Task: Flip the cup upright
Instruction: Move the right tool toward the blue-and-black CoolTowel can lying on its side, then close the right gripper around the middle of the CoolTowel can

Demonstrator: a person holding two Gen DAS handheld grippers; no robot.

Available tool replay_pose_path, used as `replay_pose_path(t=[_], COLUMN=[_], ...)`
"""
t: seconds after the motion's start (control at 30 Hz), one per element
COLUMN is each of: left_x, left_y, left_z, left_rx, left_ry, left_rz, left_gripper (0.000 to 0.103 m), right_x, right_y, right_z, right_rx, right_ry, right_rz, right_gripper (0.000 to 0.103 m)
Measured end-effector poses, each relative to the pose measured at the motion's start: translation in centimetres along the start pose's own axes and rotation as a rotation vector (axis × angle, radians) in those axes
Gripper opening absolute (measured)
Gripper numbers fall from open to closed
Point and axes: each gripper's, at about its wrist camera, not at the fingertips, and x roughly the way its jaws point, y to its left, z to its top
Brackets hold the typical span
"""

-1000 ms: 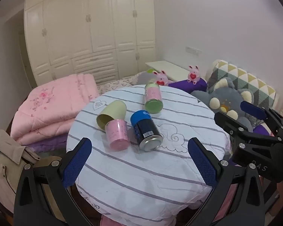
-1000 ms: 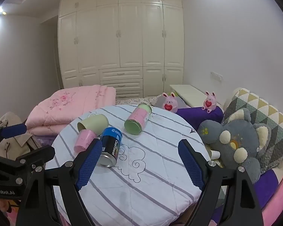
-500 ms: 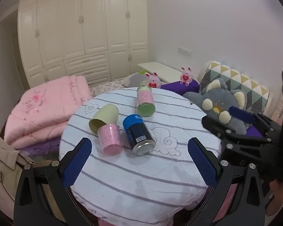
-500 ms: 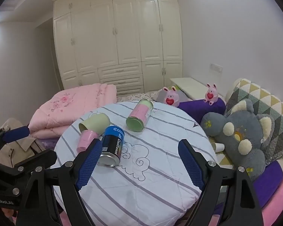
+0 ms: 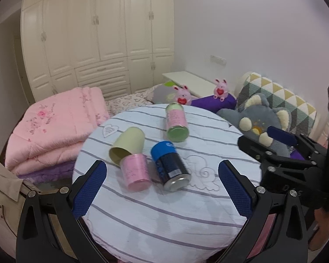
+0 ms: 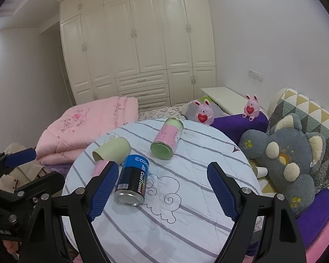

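Toward the left edge of the round surface [image 5: 155, 225], which is covered in a striped cloth, a pale green cup [image 5: 127, 145] lies on its side with its open mouth turned to the near-left edge. A smaller pink cup [image 5: 136, 173] lies touching it on the near side, its closed bottom facing the viewer. Just right of the pink cup a blue and black can [image 5: 170, 168] lies on its side, metal end toward the near edge. Farther back, near the far edge, a pink and green can [image 5: 176, 122] also lies flat.

The left gripper [image 5: 162, 191] hovers over the near edge with its jaws spread wide and nothing between them. The right gripper [image 6: 162, 194] hangs over the near right part of the surface, equally wide and empty.

Both cups look like thin plastic, so they are probably light, stiff enough to hold shape, and smooth enough to slip or roll away if nudged. The green cup seems the easier one to take: a grip across its side wall near the middle, with one finger on each flank, should let it be tipped up onto its base. Squeezing at the rim may bend it. The pink cup sits tight between its neighbours, so reaching for it risks knocking the blue can.
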Motion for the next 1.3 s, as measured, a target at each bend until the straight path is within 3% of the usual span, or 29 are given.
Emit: replay_pose_path(t=[0.17, 0.43, 1.3], left_x=[1.2, 3.7, 5.5], left_y=[1.1, 1.9, 2.7], left_z=[0.3, 0.5, 0.7], left_rx=[-0.012, -0.034, -0.027], left_ry=[0.023, 0.074, 0.081], left_rz=[0.040, 0.034, 0.031], left_gripper=[0.103, 0.103, 0.103], right_x=[0.3, 1.7, 4.9], right_y=[0.1, 0.2, -0.3], right_z=[0.4, 0.6, 0.7], right_rx=[-0.002, 0.013, 0.061], right_ry=[0.010, 0.040, 0.104], right_rz=[0.000, 0.012, 0.038], right_gripper=[0.084, 0.084, 0.084])
